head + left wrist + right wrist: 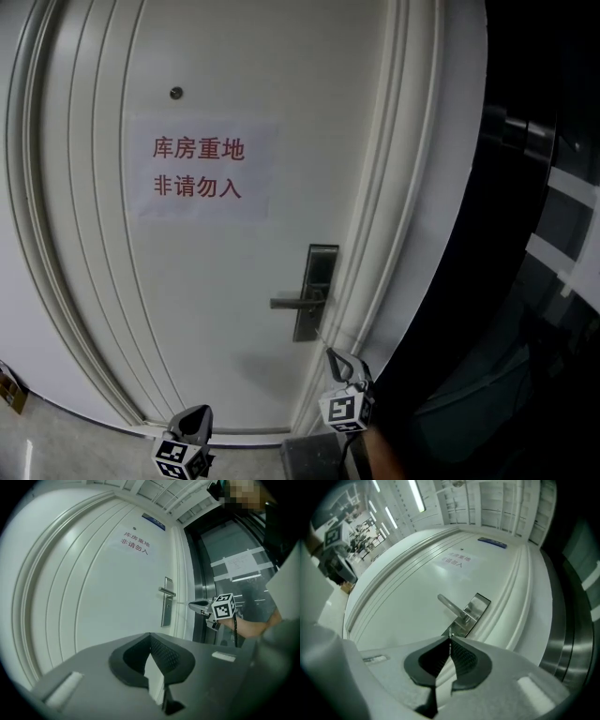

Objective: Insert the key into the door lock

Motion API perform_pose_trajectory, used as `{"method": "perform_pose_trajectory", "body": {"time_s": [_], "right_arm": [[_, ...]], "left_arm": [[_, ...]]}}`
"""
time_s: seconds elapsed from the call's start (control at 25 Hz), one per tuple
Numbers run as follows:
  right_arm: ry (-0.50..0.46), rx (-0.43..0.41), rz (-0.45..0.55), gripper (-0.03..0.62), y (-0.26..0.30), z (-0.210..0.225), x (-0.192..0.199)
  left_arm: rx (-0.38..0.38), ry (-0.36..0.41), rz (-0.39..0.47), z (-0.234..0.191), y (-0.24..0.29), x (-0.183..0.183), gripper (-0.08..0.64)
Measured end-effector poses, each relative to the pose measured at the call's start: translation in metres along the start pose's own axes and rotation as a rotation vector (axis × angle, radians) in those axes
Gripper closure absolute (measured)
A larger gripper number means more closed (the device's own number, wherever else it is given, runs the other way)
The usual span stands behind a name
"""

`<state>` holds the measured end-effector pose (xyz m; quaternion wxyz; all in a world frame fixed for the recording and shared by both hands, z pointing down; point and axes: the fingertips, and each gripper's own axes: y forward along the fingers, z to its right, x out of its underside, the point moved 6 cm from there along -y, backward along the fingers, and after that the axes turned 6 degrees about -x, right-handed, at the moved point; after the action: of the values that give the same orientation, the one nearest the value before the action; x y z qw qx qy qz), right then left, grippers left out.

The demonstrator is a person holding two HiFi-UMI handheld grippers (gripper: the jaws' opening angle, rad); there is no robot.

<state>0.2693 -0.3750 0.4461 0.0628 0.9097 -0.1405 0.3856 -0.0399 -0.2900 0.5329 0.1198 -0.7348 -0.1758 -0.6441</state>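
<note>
Right gripper (450, 639): jaws pressed together, pinching a thin key (182, 603) that projects from the tips toward the door (216, 309). The key's tip lies at the lower part of the lock plate (314, 291), below the handle (292, 302); contact with the plate cannot be confirmed. Left gripper (150, 637): jaw tips meeting, nothing between them, held low, well left of the lock. A paper sign (199, 169) is fixed above the handle.

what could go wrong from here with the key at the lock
The key is pinched only at the very tips of the right gripper, so it may twist or slip when it meets the lock plate. The lever handle juts out close beside it, and the gripper could knock it.
</note>
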Motion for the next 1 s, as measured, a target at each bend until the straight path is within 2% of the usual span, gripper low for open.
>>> {"method": "perform_pose_trajectory", "body": {"time_s": [0.12,0.36,0.64,1.0], "right_arm": [[-0.161,0.002,-0.061,0.581,0.017,-0.006,0.010],[-0.355,0.045,-0.097,0.581,0.037,-0.008,0.017],[-0.441,0.077,-0.108,0.581,0.051,-0.005,0.020],[-0.471,0.100,-0.124,0.581,0.063,0.000,0.019]], "left_arm": [[-0.023,-0.002,0.005,-0.001,0.000,0.003,0.557],[-0.054,-0.013,0.011,-0.001,0.000,0.008,0.557],[-0.095,-0.025,0.005,-0.007,-0.003,0.012,0.557],[-0.112,-0.024,0.000,-0.011,0.001,0.013,0.557]]}}
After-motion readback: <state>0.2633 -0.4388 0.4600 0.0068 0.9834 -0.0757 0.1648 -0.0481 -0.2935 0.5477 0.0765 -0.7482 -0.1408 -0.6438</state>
